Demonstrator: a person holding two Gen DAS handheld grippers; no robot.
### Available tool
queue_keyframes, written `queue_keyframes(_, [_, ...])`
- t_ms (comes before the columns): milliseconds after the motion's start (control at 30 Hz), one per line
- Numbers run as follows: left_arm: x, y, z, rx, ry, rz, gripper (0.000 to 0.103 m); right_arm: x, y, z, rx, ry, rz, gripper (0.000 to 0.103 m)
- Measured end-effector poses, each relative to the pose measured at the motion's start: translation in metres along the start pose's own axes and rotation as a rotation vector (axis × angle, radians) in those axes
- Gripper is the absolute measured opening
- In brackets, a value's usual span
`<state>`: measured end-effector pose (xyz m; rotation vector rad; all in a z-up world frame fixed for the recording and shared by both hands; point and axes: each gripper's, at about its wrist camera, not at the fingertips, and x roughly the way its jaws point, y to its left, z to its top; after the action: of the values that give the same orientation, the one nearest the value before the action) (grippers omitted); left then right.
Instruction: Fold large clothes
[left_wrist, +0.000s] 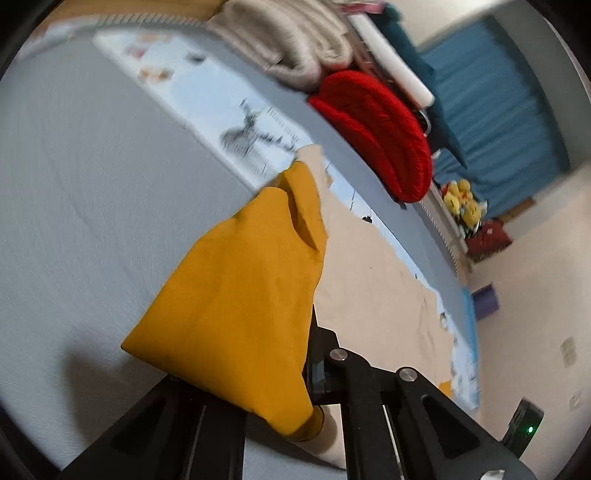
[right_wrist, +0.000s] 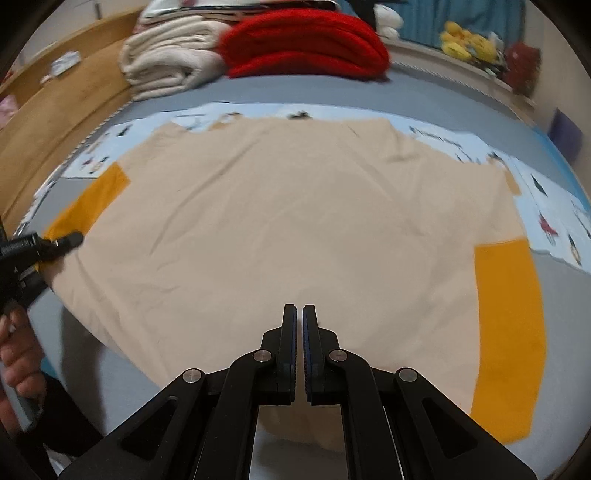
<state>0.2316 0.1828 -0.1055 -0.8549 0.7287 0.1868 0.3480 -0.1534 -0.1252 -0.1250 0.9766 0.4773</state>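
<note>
A large beige T-shirt (right_wrist: 277, 221) with mustard-yellow sleeves lies spread on a grey bed (right_wrist: 461, 96). My left gripper (right_wrist: 72, 240) is shut on the left yellow sleeve (right_wrist: 92, 203) at the shirt's edge. In the left wrist view that sleeve (left_wrist: 236, 295) hangs lifted over the left gripper (left_wrist: 308, 354) and hides most of its fingers, with the beige body (left_wrist: 369, 277) behind. My right gripper (right_wrist: 299, 308) hovers above the shirt's near part, shut, with no cloth seen between its pads. The right yellow sleeve (right_wrist: 509, 325) lies flat.
A folded red knit (right_wrist: 303, 44) and a cream blanket (right_wrist: 170, 62) are stacked at the bed's far end. A light-blue printed sheet (right_wrist: 554, 206) lies under the shirt. A wooden board (right_wrist: 55, 110) borders the left. Yellow plush toys (right_wrist: 465, 40) sit far right. A hand (right_wrist: 18, 350) holds the left gripper.
</note>
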Motion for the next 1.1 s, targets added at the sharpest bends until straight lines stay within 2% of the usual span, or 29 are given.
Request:
queue_keyframes(100, [-0.025,-0.011,0.012,0.077,0.028,0.029,0.007,-0.003,0.014,0.0,-0.014,-0.013,0.045,0.004])
queue_keyframes(267, [-0.069,-0.032,0.024,0.296,0.04,0.074,0.007,-0.022,0.041,-0.001,-0.023,-0.046,0.176,0.004])
queue_keyframes(333, [-0.075,-0.032,0.023,0.33,0.04,0.078,0.007,-0.024,0.052,-0.003,-0.021,-0.032,0.232,0.004])
queue_keyframes(400, [-0.074,-0.029,0.015,0.355,0.022,0.095,0.007,-0.013,0.059,-0.006,-0.001,0.03,0.295,0.004])
queue_keyframes(467, [-0.067,-0.023,0.011,0.267,0.04,0.07,0.006,0.014,0.067,-0.016,0.02,0.155,0.351,0.004])
queue_keyframes(500, [-0.063,-0.025,0.009,0.25,0.042,0.06,0.006,0.03,0.07,-0.022,0.017,0.216,0.329,0.004])
queue_keyframes(533, [-0.06,-0.032,0.006,0.271,0.025,0.094,0.006,0.044,0.071,-0.026,0.011,0.257,0.291,0.004])
queue_keyframes(633, [-0.058,-0.05,0.001,0.305,-0.007,0.101,0.006,0.049,0.066,-0.022,0.039,0.263,0.277,0.005])
queue_keyframes(700, [-0.055,-0.067,-0.005,0.35,-0.012,0.094,0.006,0.029,0.057,-0.009,0.049,0.201,0.268,0.005])
queue_keyframes(833, [-0.05,-0.105,-0.024,0.448,-0.022,0.044,0.006,-0.047,0.015,0.02,0.038,-0.031,0.171,0.006])
queue_keyframes(900, [-0.046,-0.126,-0.036,0.49,-0.015,0.01,0.006,-0.092,-0.018,0.032,0.043,-0.146,0.126,0.015])
queue_keyframes(967, [-0.041,-0.144,-0.05,0.532,0.001,-0.018,0.006,-0.127,-0.05,0.038,0.038,-0.226,0.056,0.038])
queue_keyframes(1033, [-0.034,-0.163,-0.064,0.579,0.019,-0.047,0.006,-0.153,-0.086,0.032,0.041,-0.273,-0.045,0.042])
queue_keyframes(1100, [-0.028,-0.181,-0.079,0.638,0.033,-0.072,0.006,-0.164,-0.115,0.018,0.108,-0.268,-0.108,0.042])
